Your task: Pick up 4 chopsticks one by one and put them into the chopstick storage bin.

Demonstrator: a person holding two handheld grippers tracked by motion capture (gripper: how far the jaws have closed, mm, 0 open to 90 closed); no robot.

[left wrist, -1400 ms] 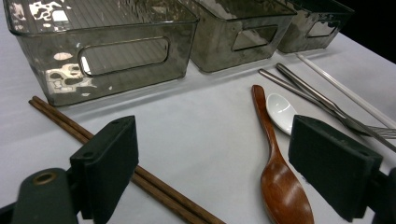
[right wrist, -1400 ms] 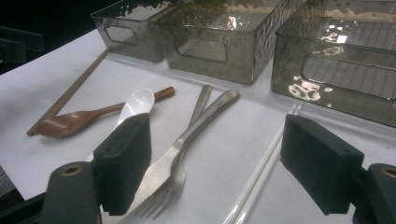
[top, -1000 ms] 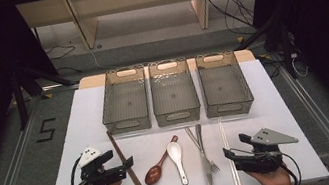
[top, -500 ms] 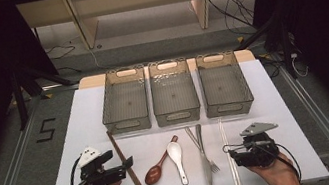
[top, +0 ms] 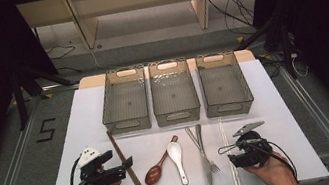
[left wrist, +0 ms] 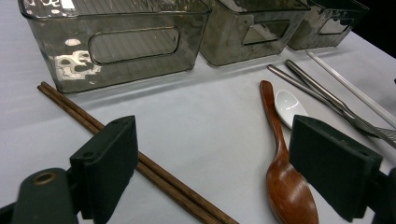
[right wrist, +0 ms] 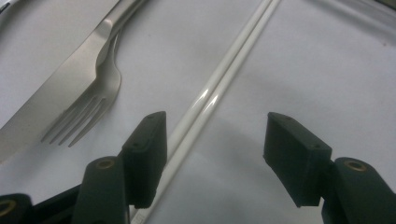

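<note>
High view: right gripper at lower right of frame, jaws apart and just been closing, pointing toward frame left at the white chopsticks. Pair lying side by side on the desk, long axis running bottom to top of frame, from near the front edge up toward the right bin. Right hand clearly the nearer; left gripper at lower left, well apart from the pair, beside the brown chopsticks. Between the two, left to right: wooden spoon, white spoon, fork and knife. Left bin, middle bin and right bin in a row at frame centre, all three appearing empty.

Left gripper view: jaws released and wide, nothing between the pads. Brown chopsticks passing under the left-hand jaw, wooden spoon at lower right.

Right gripper view: white chopsticks running from upper centre down to lower left, crossing just inside the left-hand jaw, not centred in the gap. No pad contact visible; nothing grasped. Fork at left of frame, apart from the pair. Judgement: slight shift toward frame left needed before closing, to centre the pair.
</note>
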